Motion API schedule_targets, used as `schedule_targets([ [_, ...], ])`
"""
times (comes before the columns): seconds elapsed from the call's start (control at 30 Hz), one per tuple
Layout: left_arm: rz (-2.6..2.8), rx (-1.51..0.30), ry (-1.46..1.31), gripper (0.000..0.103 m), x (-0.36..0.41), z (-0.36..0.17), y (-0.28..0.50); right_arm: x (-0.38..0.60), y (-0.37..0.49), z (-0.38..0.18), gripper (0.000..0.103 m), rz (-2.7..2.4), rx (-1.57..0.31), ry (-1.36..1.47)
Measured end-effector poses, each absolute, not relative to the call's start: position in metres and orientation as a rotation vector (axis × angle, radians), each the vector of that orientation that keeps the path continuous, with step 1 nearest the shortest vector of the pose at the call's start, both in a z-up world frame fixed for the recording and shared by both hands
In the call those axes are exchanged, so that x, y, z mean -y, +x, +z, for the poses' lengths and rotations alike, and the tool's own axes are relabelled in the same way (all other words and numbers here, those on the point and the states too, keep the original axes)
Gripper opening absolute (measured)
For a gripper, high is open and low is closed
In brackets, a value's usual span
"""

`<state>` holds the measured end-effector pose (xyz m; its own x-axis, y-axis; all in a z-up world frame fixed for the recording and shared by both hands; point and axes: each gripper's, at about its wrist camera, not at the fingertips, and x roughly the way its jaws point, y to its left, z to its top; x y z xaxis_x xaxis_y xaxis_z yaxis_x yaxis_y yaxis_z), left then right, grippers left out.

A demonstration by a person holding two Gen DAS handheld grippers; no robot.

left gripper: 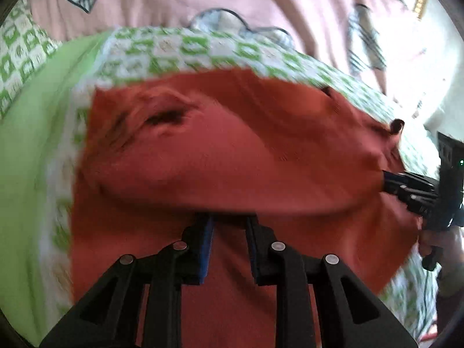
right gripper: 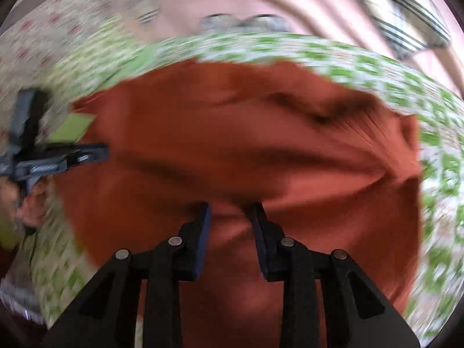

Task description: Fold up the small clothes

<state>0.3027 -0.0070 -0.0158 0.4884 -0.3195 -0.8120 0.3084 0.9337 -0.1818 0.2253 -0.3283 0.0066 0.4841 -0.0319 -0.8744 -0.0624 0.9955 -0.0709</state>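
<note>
Pink bedding (left gripper: 203, 3) with plaid appliqué shapes fills the background, and over it a green-and-white checked cloth (left gripper: 174, 49) is spread as the working surface.

From the left wrist view, a rust-red garment (left gripper: 232, 145) is seen lying on the checked cloth, its near edge lifted into a rounded fold. The left gripper (left gripper: 230, 226) is set low at this fold; its two fingers, lined with blue pads (left gripper: 207, 246), are parted with a clear gap between them, and the raised edge of the garment crosses just above their tips. Whether any cloth is caught at the tips cannot be told, since they are hidden under the fold. At the right edge, the right gripper (left gripper: 388, 181) is seen side-on with its fingers drawn together on the garment's edge, and a hand (left gripper: 443, 249) is partly visible below it.

From the right wrist view, which is heavily blurred, the garment (right gripper: 246, 145) again covers the middle of the checked cloth (right gripper: 377, 66). The right gripper (right gripper: 232, 217) shows its fingers apart in this view, with a ridge of fabric between them. The left gripper (right gripper: 95, 152) is seen at the left, its tip touching the garment's side edge.
</note>
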Motion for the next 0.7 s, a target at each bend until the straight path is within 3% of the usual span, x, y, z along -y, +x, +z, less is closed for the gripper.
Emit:
schedule_targets([
  [0.17, -0.224, -0.913, -0.006, 0.026, -0.013, -0.005, 0.349, 0.384, 0.251, 0.030, 0.028, -0.213, -0.959, 0.001],
  [0.27, -0.181, -0.914, -0.071, 0.023, -0.032, -0.003, 0.358, 0.394, 0.248, 0.042, 0.030, -0.216, -0.922, 0.072],
  [0.7, -0.303, -0.863, -0.058, 0.030, -0.018, 0.010, 0.302, 0.307, 0.257, 0.037, 0.034, 0.108, -0.930, -0.119],
])
